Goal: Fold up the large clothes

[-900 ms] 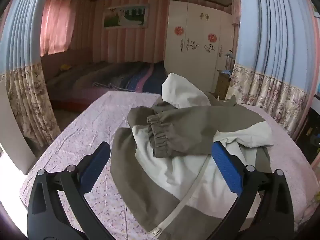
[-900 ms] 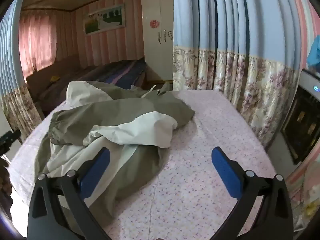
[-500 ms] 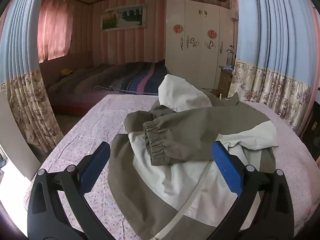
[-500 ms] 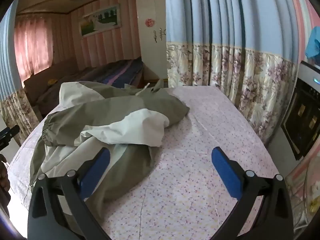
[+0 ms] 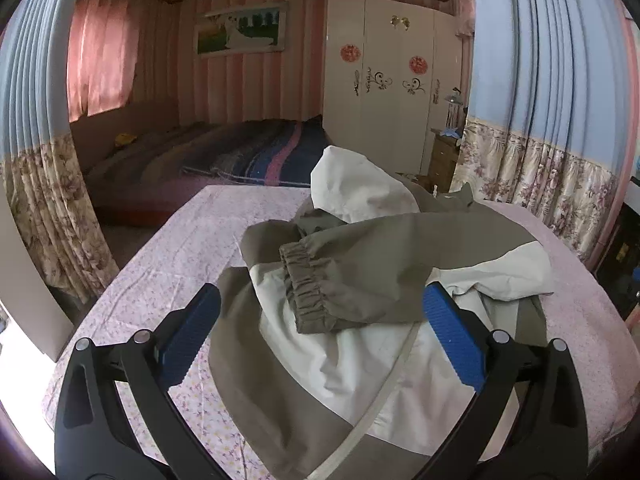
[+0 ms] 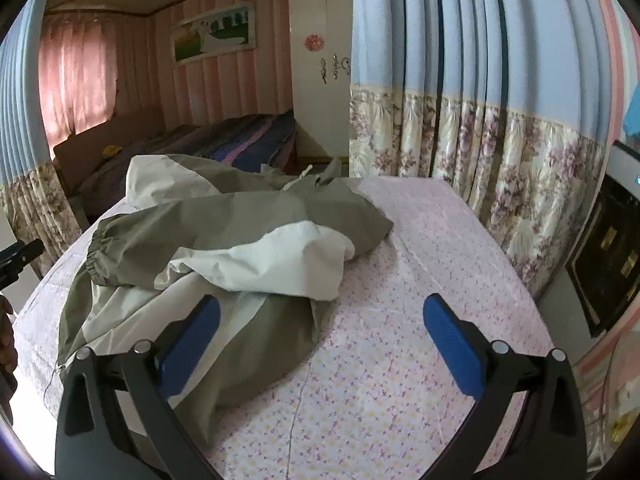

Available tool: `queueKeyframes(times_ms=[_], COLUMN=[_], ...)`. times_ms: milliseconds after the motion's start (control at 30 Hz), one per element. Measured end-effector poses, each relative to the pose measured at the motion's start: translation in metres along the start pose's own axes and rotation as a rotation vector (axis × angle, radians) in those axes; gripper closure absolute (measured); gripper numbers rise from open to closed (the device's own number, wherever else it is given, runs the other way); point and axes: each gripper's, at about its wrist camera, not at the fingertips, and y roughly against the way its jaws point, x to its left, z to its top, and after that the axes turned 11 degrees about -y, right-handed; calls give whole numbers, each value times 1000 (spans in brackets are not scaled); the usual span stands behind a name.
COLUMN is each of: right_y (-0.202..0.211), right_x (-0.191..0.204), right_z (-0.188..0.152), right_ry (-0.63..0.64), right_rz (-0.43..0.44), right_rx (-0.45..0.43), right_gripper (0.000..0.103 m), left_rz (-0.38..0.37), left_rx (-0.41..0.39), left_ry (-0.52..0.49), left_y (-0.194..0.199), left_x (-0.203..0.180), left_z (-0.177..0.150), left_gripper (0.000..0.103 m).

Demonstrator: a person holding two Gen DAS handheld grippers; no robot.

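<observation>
An olive and cream hooded jacket (image 5: 360,280) lies partly folded on the pink floral table (image 5: 180,248), one sleeve with an elastic cuff (image 5: 308,284) laid across its front, hood at the far end. My left gripper (image 5: 320,320) is open and empty, held above the jacket's near hem. In the right wrist view the jacket (image 6: 240,248) covers the left half of the table (image 6: 420,280). My right gripper (image 6: 320,332) is open and empty, above the jacket's right edge and bare cloth. The left gripper's tip (image 6: 20,254) shows at the far left edge.
Blue curtains with floral hems (image 6: 480,140) hang close to the table's right side. A bed with a striped cover (image 5: 240,152) and a white wardrobe (image 5: 384,80) stand beyond the table. A dark cabinet (image 6: 608,256) is at the right.
Both grippers have drawn back and risen a little from the jacket, staying open. The jacket has not moved.
</observation>
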Motion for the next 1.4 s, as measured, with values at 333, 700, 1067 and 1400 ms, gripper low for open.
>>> queueKeyframes(times_ms=[333,700,1067,1400], right_y=[39,98,118,81], right_x=[9,-3,-12,-2], right_z=[-4,-36,-37,-22], right_ry=[18,-52,-46,-17], right_rz=[13,2,-16,-15], right_rx=[-39,-63,-90,-73], right_gripper=[2,2,2,2], left_rz=[11,27,23,59], left_rx=[-39,-68,-62,-27], left_ry=[10,-31,35,28], left_y=[33,99,124,74], left_x=[8,-1,7,15], left_z=[0,-12,-26,-12], left_gripper=[3,3,3,3])
